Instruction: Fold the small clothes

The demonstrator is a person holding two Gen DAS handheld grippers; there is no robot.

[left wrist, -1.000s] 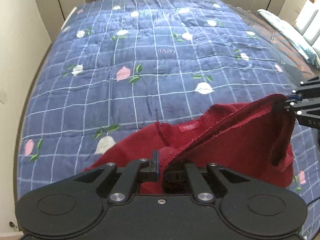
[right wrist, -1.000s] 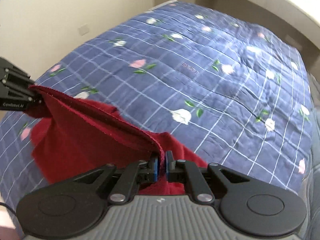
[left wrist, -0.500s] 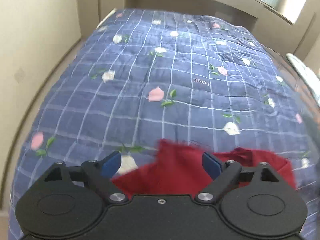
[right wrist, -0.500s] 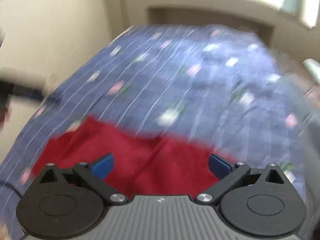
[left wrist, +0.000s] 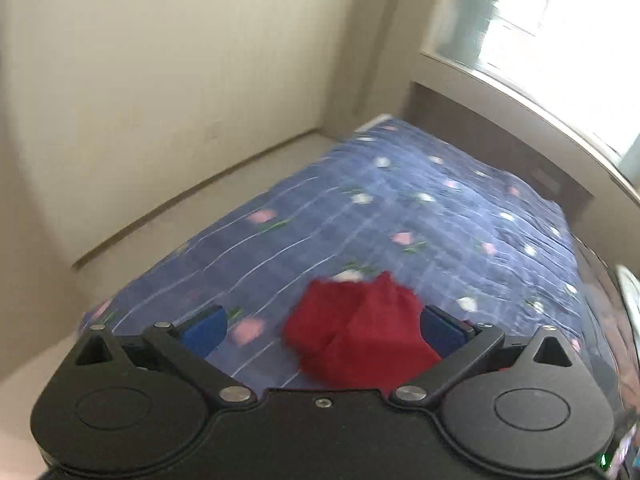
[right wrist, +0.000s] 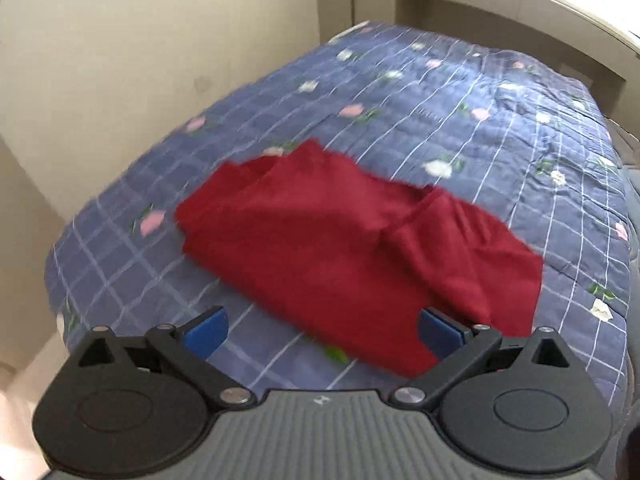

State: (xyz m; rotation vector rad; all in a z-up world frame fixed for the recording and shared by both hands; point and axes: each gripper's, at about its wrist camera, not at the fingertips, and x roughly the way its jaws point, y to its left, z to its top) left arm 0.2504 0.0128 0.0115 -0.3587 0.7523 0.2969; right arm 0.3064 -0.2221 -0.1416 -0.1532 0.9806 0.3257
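A small dark red garment (right wrist: 352, 248) lies folded over in a loose heap on the blue quilt (right wrist: 460, 120). It also shows in the left wrist view (left wrist: 360, 332), near the bed's front edge. My left gripper (left wrist: 322, 330) is open and empty, held back above the garment. My right gripper (right wrist: 322, 330) is open and empty, just in front of the garment's near edge. Both views are motion-blurred.
The blue checked quilt with pink and white flowers (left wrist: 420, 224) covers the bed. A cream wall (left wrist: 160, 80) and a strip of floor (left wrist: 224, 184) run along the bed's left side. A headboard (right wrist: 520, 12) and a window (left wrist: 560, 20) lie at the far end.
Both grippers were shut on the garment's edge and held it up. They have opened and let it drop onto the quilt, then pulled back and up.
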